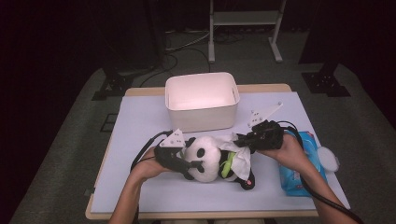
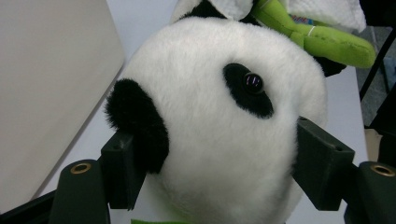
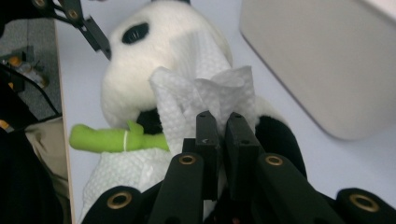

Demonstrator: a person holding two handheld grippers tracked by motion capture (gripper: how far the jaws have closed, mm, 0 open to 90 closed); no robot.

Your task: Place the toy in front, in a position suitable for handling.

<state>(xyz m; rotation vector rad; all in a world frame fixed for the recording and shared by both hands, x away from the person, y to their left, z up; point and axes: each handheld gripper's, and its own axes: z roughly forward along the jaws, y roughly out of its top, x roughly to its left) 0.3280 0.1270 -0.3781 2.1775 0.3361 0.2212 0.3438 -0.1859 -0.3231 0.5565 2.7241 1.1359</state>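
Apparently, work in hand: wiping a plush panda (image 1: 205,158) with a white wipe (image 1: 239,156) — one gripper steadies the toy, the other carries the cloth.

Panda: lies on its side on the table (image 1: 140,121), just in front of the white bin (image 1: 201,100), head toward the left gripper; a green plush stalk (image 3: 109,138) sticks out at its chest.

Left gripper (image 1: 180,161): fingers (image 2: 122,168) set part-way apart and pressed into the panda's head from both sides, one by the black ear, one below the eye patch — a firm hold, by the dented fur.

Right gripper (image 3: 220,128): fingers nearly together, pinching a bunch of the wipe, which drapes over the panda's belly and chest.

Done so far: toy pinned, wipe drawn and laid against the fur.

Left to do: probably more rubbing over the body and head; the bin behind the panda looks empty, so nothing has been dropped in it yet. Whether toy or wipe is meant to go there I cannot tell.

Pack (image 1: 299,163): blue wipe pack to the right of the panda, under the right hand.

Writing: the pack's print is too small to read; no other label is legible.
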